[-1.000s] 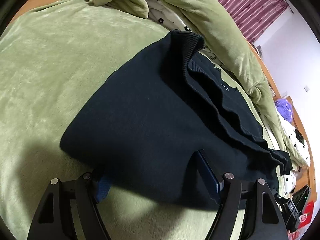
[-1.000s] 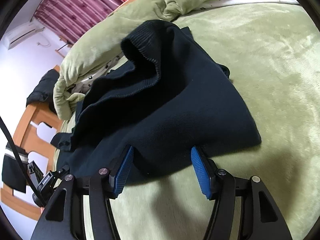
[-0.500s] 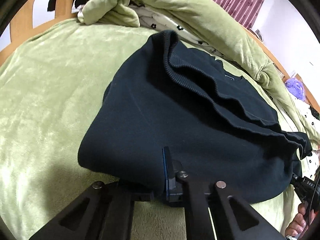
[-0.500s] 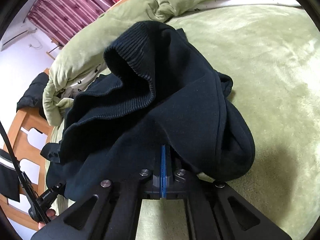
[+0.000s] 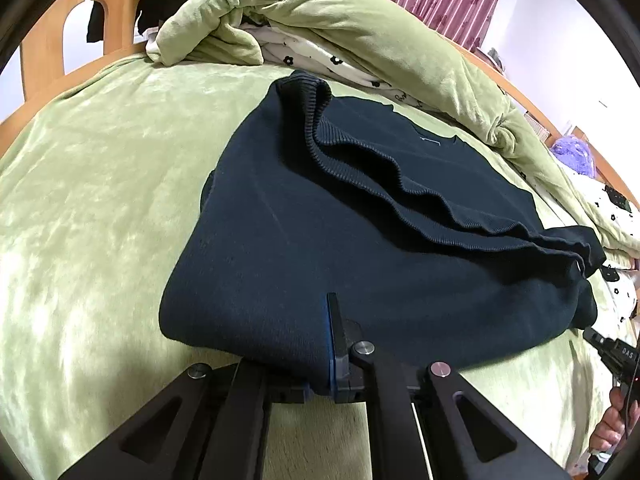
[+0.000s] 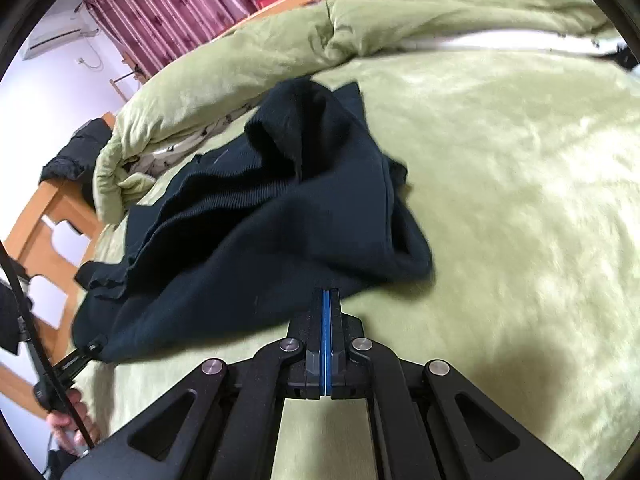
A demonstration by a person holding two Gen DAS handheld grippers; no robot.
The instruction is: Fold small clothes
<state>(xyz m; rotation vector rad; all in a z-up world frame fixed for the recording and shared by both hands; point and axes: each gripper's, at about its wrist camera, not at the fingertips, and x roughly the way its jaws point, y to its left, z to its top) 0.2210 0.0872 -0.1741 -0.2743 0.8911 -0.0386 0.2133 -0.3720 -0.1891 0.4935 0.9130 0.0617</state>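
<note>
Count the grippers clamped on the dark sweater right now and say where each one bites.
2. The left gripper pinches the near folded edge of the dark sweater on the green bed cover. The right gripper is shut on the same near edge.

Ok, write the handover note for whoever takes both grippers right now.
Left gripper: shut on the near folded edge of the dark sweater.
Right gripper: shut on the same near edge, further along.
Sweater lies on the green bed cover, doubled over once, its ribbed hem resting wavy across the top layer.
Done: first fold.
Left: probably carry the gripped edge over for a second fold, then flatten the hem.
</note>
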